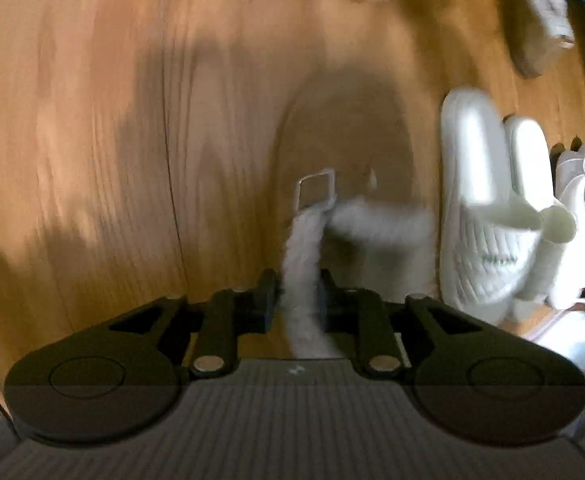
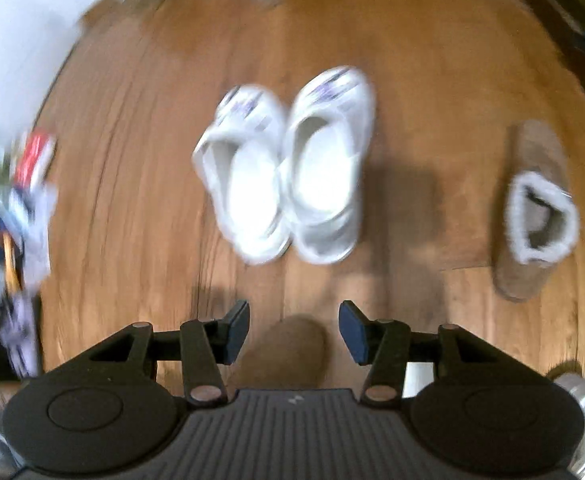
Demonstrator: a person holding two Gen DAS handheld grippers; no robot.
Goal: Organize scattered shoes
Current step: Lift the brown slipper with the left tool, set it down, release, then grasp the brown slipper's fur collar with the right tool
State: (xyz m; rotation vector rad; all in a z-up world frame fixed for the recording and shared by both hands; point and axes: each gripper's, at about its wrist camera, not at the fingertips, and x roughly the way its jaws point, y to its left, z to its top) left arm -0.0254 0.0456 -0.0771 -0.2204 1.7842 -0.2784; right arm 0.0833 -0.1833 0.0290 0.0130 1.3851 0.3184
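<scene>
Left wrist view: wooden floor point(image 1: 92, 120), white slides point(image 1: 488, 216) paired at right, and my left gripper point(image 1: 298, 292) clamped on a brown slipper's fleecy strap point(image 1: 300, 256). My right gripper point(image 2: 294, 330) gapes empty above white clogs point(image 2: 288, 168)
</scene>
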